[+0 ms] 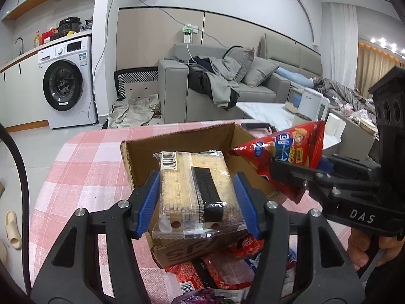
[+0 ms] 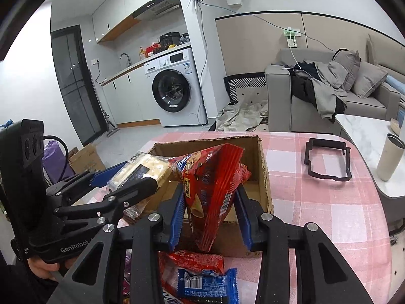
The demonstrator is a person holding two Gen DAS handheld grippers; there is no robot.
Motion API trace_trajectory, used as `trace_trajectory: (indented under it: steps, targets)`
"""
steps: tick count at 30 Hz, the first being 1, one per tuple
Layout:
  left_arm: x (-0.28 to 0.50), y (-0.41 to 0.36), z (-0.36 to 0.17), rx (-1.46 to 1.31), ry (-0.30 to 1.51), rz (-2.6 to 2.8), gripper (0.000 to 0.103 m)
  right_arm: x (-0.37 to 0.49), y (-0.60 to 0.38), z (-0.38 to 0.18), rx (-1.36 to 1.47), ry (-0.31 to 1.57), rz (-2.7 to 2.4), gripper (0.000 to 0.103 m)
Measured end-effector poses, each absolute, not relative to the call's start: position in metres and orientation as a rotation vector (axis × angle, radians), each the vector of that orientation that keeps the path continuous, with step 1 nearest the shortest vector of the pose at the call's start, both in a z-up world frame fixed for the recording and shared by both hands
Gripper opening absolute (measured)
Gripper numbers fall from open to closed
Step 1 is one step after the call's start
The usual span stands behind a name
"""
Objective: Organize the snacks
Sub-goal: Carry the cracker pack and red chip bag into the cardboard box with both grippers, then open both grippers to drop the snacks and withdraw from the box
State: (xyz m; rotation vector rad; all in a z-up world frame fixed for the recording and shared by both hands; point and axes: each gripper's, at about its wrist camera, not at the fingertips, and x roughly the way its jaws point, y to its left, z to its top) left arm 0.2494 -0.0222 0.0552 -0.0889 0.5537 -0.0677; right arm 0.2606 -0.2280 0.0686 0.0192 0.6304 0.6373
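The left gripper [image 1: 198, 200] is clamped on a clear-wrapped cracker pack [image 1: 195, 190], blue pads pressing its two long sides. The pack's long axis runs straight away from the gripper, its barcoded end pointing forward over the open cardboard box [image 1: 182, 136], which sits near the middle of the table with the pink checked cloth [image 1: 83, 167]. A black label band crosses the pack; its print is too small to read.

The right gripper [image 2: 210, 215] is closed narrowly on a red cone-shaped snack bag [image 2: 215, 182], also above the box. In the right wrist view the bag stands nearly upright, its pointed end down between the fingers and its wide crimped end up. Chinese characters and a barcode show on it.

"SF" is printed on the box's near wall. More red and blue snack packets [image 2: 200, 276] lie at the table's near edge. The grippers are marked "DAS" and "GenRobot".
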Motion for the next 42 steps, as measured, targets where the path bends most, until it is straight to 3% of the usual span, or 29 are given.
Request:
trace_trajectory:
  steps: [21,26,29,30,31,34,37,39,42]
  targets:
    - [0.271,0.002,0.022,-0.019,0.644,-0.036,0.048,0.274,-0.219,0.039,0.013,0.768,0.643,0.038]
    - [0.268,0.004,0.024,-0.025,0.648,-0.052,0.049,0.261,-0.219,0.040,0.014,0.756,0.673,0.045]
    - [0.262,0.000,0.029,-0.027,0.648,-0.068,0.061,0.254,-0.219,0.044,-0.002,0.721,0.665,0.052]
    - [0.258,-0.001,0.032,-0.026,0.639,-0.070,0.070,0.250,-0.220,0.048,-0.006,0.706,0.656,0.056]
    - [0.254,-0.002,0.035,-0.026,0.629,-0.075,0.078,0.248,-0.220,0.051,-0.005,0.699,0.658,0.066]
    - [0.238,-0.005,0.044,-0.020,0.601,-0.084,0.084,0.235,-0.228,0.063,-0.011,0.647,0.650,0.088]
    - [0.221,-0.007,0.051,-0.020,0.586,-0.076,0.092,0.222,-0.236,0.074,-0.025,0.607,0.624,0.102]
    - [0.207,-0.007,0.056,-0.034,0.570,-0.089,0.102,0.211,-0.247,0.079,-0.014,0.591,0.583,0.103]
    - [0.184,-0.008,0.061,-0.034,0.554,-0.096,0.102,0.203,-0.260,0.081,-0.001,0.603,0.535,0.103]
